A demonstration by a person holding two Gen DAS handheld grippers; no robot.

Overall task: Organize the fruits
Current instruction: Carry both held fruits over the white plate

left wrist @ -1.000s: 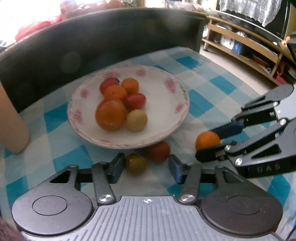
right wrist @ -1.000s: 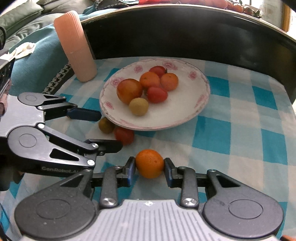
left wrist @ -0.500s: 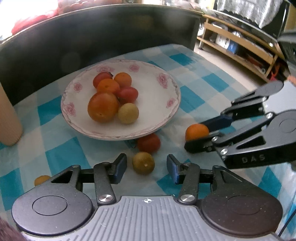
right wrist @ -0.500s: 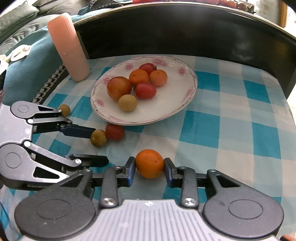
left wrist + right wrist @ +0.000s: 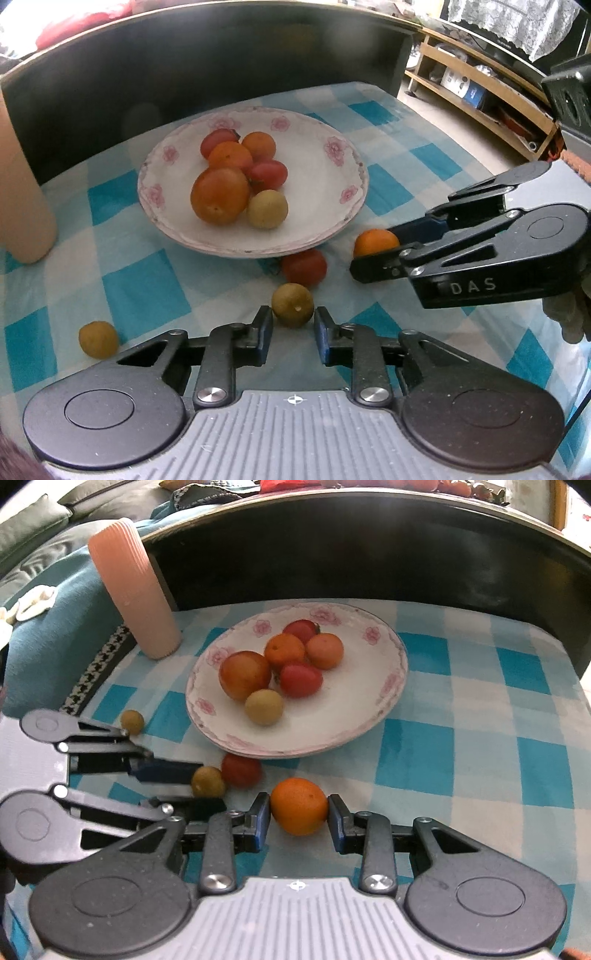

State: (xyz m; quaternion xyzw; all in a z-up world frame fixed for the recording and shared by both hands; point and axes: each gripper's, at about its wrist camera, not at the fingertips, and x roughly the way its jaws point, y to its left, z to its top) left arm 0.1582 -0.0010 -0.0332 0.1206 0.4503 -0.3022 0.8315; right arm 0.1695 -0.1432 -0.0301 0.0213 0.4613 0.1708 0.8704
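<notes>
I judge the job a little past halfway. Six fruits already sit on the flowered plate (image 5: 388, 709): a large orange-red one, two small oranges, two red ones and a pale yellow one. Four are left on the checked cloth of the table (image 5: 480, 760), all near the plate's near edge: an orange fruit (image 5: 299, 805), a red tomato (image 5: 241, 770), an olive-brown fruit (image 5: 293, 304) and, farther left, a small yellow fruit (image 5: 98, 339).

My right hand-held gripper (image 5: 299, 821) has its jaws on either side of the orange fruit, both pads touching or very nearly touching its skin. I read it as clamped on the fruit, which seems to rest on the cloth, not yet lifted.

My left hand-held gripper (image 5: 293, 338) is parted about as wide as the olive-brown fruit, which lies just ahead of the fingertips, barely between them. A small gap shows on each side, so it is released and grips nothing. From the right wrist view its far finger lies right beside that fruit.

A ribbed pink cup (image 5: 135, 590) stands at the far left, clear of the work.
</notes>
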